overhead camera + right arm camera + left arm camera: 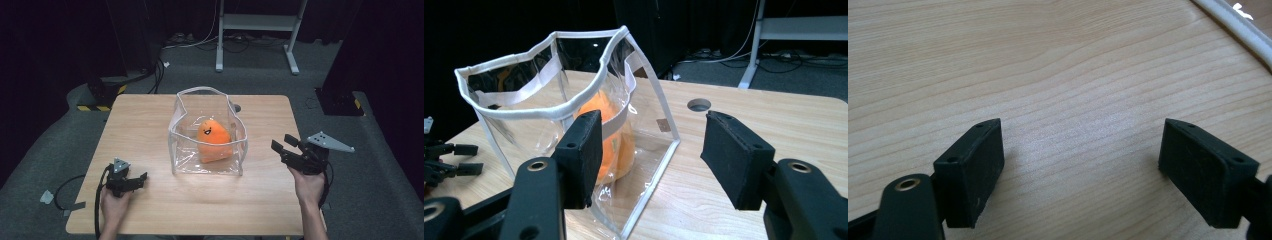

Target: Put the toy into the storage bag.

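- Here, a clear plastic bag (207, 131) with white trim stands upright and open near the middle of the wooden desk (150, 120).
- Inside the bag sits an orange plush toy (214, 140) with a small dark face, resting on the bag's bottom toward its far-right side in the high view.
- The left gripper (141, 179) lies low over the desk at the near-left corner, held in the person's left hand (114, 206), well apart from the bag.
- In the left gripper view its jaws stand wide apart over bare wood, with nothing between them; a strip of the bag's white trim (1233, 27) shows at the upper right corner.
- The right gripper (281, 144) is held above the desk's right edge by the right hand (309, 185), pointing toward the bag and near its right side without touching it.
- In the right gripper view its jaws are spread open and empty, with the bag (549, 107) and the orange toy (611, 137) just ahead on the left.
- A round hole (699, 104) in the desk shows beyond the bag.
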Demonstrator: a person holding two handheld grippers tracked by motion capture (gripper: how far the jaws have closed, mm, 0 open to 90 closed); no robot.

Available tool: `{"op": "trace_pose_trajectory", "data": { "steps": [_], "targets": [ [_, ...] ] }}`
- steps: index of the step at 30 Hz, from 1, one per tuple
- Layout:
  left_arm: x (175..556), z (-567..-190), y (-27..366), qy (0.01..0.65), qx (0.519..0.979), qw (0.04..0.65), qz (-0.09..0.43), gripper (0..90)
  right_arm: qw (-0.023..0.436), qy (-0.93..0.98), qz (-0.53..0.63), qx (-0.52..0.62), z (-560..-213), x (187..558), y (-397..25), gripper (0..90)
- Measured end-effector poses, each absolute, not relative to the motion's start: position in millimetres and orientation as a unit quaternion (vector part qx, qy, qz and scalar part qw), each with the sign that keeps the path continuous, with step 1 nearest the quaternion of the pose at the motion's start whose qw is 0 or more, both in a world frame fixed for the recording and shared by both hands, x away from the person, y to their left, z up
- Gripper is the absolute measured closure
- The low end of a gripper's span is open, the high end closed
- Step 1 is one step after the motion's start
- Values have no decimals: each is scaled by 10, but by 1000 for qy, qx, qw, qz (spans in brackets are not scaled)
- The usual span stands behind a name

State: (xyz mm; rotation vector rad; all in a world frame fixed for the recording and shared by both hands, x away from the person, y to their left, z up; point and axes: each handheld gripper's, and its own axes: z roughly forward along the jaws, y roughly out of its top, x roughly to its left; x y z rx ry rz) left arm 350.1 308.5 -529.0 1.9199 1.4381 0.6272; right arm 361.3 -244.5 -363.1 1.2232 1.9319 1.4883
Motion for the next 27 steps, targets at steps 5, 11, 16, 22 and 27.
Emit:
{"op": "trace_pose_trajectory", "data": {
  "steps": [5, 11, 16, 22, 27],
  "targets": [
    [3501, -5289, 3085, 549, 732, 325, 239, 183, 204, 694, 530, 444, -3678, 3604, -2466, 409],
    [3502, -5289, 3086, 548, 733, 325, 240, 183, 207, 694, 526, 447, -3720, 3591, -2499, 409],
    [3502, -5289, 3085, 548, 732, 325, 239, 183, 207, 694, 521, 451, -3762, 3577, -2528, 409],
    [3502, -5289, 3086, 548, 733, 325, 239, 183, 206, 695, 516, 456, -3836, 3568, -2542, 409],
    [3502, -5289, 3086, 548, 733, 325, 239, 183, 205, 696, 513, 458, -3886, 3564, -2540, 409]
  ]
}}
